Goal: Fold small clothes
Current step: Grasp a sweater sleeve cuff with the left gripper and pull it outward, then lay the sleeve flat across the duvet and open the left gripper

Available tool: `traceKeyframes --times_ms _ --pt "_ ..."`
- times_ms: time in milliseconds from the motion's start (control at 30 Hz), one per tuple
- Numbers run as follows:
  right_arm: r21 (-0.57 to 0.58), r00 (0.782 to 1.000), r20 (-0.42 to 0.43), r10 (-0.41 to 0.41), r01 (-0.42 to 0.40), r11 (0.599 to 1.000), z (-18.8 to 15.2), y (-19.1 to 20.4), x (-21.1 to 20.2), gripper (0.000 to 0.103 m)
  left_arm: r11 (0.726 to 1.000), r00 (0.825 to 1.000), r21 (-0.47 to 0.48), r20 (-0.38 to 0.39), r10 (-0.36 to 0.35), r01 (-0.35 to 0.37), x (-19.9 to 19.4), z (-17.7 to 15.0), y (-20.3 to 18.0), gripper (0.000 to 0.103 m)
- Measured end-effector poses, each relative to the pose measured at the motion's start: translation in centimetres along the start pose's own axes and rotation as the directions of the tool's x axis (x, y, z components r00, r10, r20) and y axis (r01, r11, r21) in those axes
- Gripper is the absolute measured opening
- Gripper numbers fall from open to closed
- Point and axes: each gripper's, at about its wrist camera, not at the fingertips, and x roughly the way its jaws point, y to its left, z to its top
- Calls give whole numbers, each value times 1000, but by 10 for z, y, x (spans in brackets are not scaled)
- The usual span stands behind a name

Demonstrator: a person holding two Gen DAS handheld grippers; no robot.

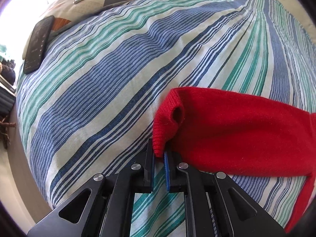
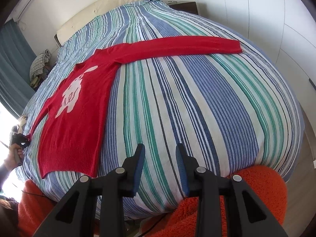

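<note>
a red sweater (image 2: 79,122) lies flat on the striped bed (image 2: 197,108), its body running from near edge toward the headboard, one long sleeve stretched out sideways to the right. the left tongs (image 1: 159,156) are almost closed, with the cuff (image 1: 164,124) tip between their pads. the right tongs (image 2: 160,154) are partly open and hold nothing, over the bare bed.

my left view cuts the red sweater (image 1: 246,134) off at its right edge; phone (image 1: 37,43) screen unreadable; my left gripper (image 2: 19,140) tiny in right view.
</note>
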Motion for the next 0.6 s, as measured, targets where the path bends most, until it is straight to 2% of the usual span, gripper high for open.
traceKeyframes --times_ms 167,200,267,300,333,367,400,467,533,600 --pt "21 1000 9 3 -3 1000 0 -5 -2 33 996 998 -48 -7 -69 69 -1 1 13 11" --pt "25 1000 11 3 -3 1000 0 -6 -3 33 996 997 -50 -7 -77 77 -3 2 15 13" --pt "36 1000 16 3 -3 999 0 -9 -5 34 995 996 -56 -9 -88 88 -7 2 20 23" --pt "44 1000 20 2 -3 999 0 -10 -6 39 994 996 -60 -10 -93 92 -10 2 24 39" --pt "53 1000 23 1 -2 999 0 -12 -7 47 994 996 -61 -11 -92 91 -14 0 31 61" --pt "64 1000 26 0 -1 998 0 -14 -7 52 995 997 -58 -10 -78 77 -18 -2 33 72" --pt "75 1000 30 -1 -1 997 0 -16 -8 59 997 998 -54 -5 -55 55 -23 -5 35 88" --pt "99 999 33 -1 -2 995 1 -21 -9 62 998 999 -39 11 -40 41 -34 -16 36 91" --pt "117 1000 27 -10 6 993 3 -24 -8 62 998 998 -18 11 -66 67 -46 -30 36 91" --pt "106 999 36 -19 15 994 7 -23 -7 62 995 994 20 49 -99 99 -68 -52 31 91"
